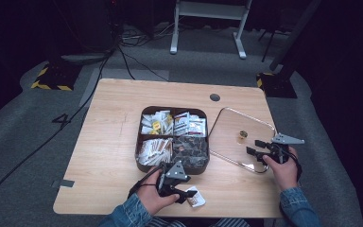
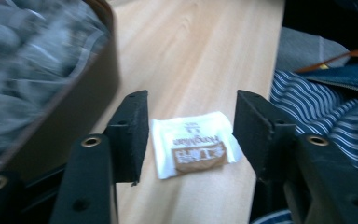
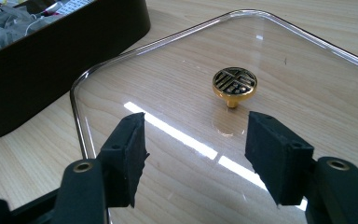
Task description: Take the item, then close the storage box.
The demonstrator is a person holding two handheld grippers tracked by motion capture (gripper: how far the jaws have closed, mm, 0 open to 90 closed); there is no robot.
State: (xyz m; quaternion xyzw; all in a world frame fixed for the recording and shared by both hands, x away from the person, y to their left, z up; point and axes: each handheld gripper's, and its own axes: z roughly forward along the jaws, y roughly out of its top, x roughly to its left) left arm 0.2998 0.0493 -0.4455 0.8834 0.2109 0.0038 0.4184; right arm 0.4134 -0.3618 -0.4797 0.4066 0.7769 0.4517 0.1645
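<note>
Left gripper [image 2: 191,135] hovers low over the counter [image 1: 113,109], just in front of the brown sectioned box [image 1: 172,171] on the person's side. Its jaws stand about half open, with a small white sachet [image 2: 193,144] lying flat between them; the pads are clear of it on both sides, so nothing is held. In the high view the sachet [image 1: 196,197] sits near the counter's front edge, just beside that gripper.

Sachet looks very light, thin and soft, with a crinkly wrapper. It will slide on the wood and buckle if squeezed hard. Best to pinch across the short sides or catch a sealed edge with light pressure.

Print on it: a brown band with pale characters and a line of small lettering above, upside down from this camera and too blurred to read reliably.

Right gripper [image 3: 196,140] is right of the box, above the clear lid [image 3: 307,140] that lies flat on the counter. Its jaws are part open and empty, aimed toward the gold knob [image 3: 234,85], which has an embossed dark pattern on top. The lid is stiff, slick and probably brittle, so the knob is the place to grip it.

The box holds packets in four sections; their labels are too small to read.
</note>
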